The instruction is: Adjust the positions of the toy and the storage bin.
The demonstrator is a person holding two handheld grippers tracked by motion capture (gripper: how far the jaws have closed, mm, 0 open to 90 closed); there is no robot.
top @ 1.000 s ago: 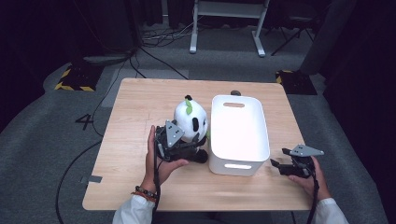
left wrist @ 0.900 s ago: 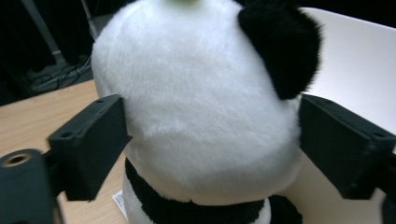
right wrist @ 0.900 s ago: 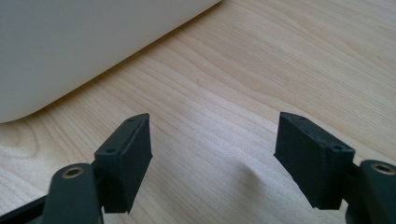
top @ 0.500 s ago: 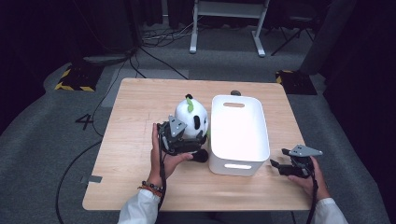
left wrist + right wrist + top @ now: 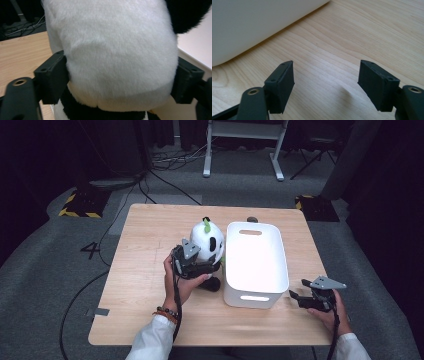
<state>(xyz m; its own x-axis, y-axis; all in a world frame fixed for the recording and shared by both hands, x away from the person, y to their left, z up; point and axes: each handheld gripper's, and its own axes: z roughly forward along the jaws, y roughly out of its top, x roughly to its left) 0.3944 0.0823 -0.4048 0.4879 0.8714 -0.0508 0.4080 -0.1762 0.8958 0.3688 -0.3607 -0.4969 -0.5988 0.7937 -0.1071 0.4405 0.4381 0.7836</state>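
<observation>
A white-and-black panda plush [image 5: 207,239] with a green sprout on its head sits upright on the wooden table [image 5: 145,250], just left of a white bin [image 5: 255,290]. My left gripper [image 5: 214,265] has just been closing and is shut on the plush from the near left. In the left gripper view, both pads [image 5: 53,75] press into the white fur of the panda plush [image 5: 120,45]. My right gripper [image 5: 295,296] rests low at the table's near right, beside the bin's corner. Its jaws stand open over bare wood in the right gripper view [image 5: 325,80].
The white bin [image 5: 249,25] has handle slots at its near and far ends and looks empty. A small dark object [image 5: 252,219] lies behind it at the far table edge. Grey floor with cables and a stand's legs surrounds the table.
My left gripper has slid a little toward the panda plush and its jaws have closed against the toy's sides. The right hand has not moved.
</observation>
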